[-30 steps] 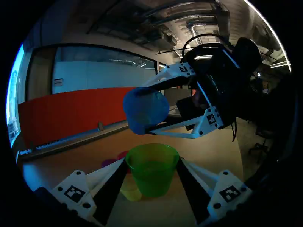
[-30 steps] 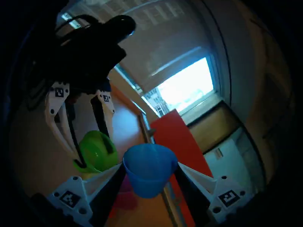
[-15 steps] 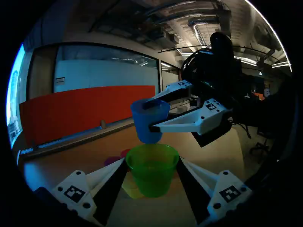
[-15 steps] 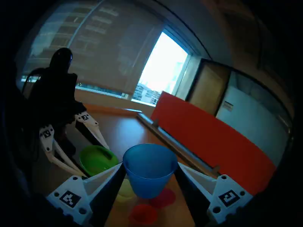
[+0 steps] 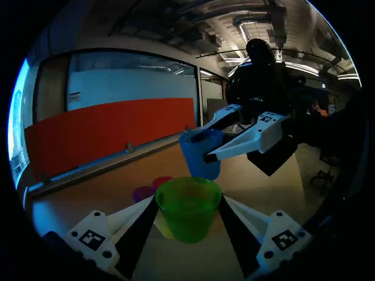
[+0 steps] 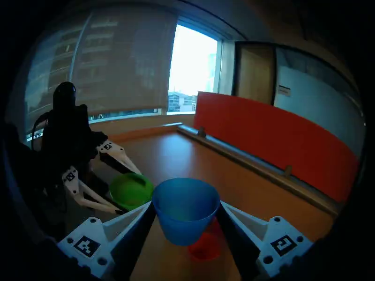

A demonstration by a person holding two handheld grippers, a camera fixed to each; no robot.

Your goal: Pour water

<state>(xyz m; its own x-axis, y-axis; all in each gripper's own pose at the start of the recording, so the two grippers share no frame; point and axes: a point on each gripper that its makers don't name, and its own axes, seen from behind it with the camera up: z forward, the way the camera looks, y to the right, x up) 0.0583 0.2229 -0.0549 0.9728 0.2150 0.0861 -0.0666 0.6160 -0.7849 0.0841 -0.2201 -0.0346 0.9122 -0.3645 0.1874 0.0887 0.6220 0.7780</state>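
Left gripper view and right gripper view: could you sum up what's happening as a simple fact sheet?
Left gripper: fingers shut on the green cup
Right gripper: fingers shut on the blue cup
Blue cup: upright, in the air, apart from the green cup
Table: wooden, with a red cup and a purple cup on it
Water: too dim to tell

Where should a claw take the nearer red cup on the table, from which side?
Grip the red cup across its side wall just under the rim, coming in level from the near side. It seems to stand upright, mouth up, and its round wall offers opposite faces, as the right claw shows on the blue cup. A neighbouring cup crowds its far side.
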